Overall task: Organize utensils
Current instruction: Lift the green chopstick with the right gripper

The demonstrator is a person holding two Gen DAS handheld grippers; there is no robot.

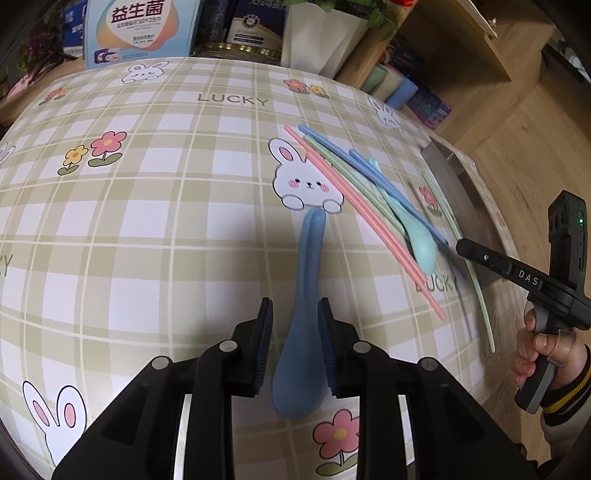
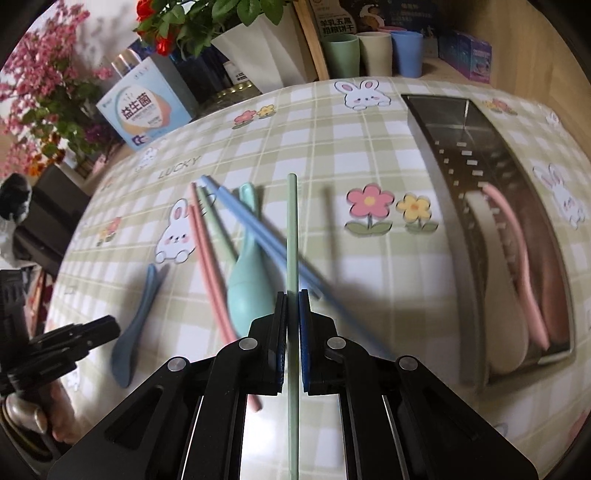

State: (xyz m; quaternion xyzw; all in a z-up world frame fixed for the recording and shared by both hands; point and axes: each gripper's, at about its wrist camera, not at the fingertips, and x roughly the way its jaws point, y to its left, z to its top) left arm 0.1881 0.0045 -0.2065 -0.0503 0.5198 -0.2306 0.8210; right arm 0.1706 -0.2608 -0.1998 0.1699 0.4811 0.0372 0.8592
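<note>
Home dining spot: bunny-print tablecloth (image 1: 155, 229), potted plants (image 2: 221, 22), supplement box (image 2: 146, 110), cups (image 2: 373, 51) on wooden shelf, plastic spoons, chopsticks (image 2: 236, 240), metal tray (image 2: 461, 192).

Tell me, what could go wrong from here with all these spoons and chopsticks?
The right hand-held gripper pinches one green chopstick with a long free end; swinging toward the metal tray, it could knock the teal spoon or blue chopsticks.

The blue spoon sits between the left hand-held gripper's pads, which don't clearly press it; it may slip.

The tray already holds a pink spoon, so room looks tight.
</note>
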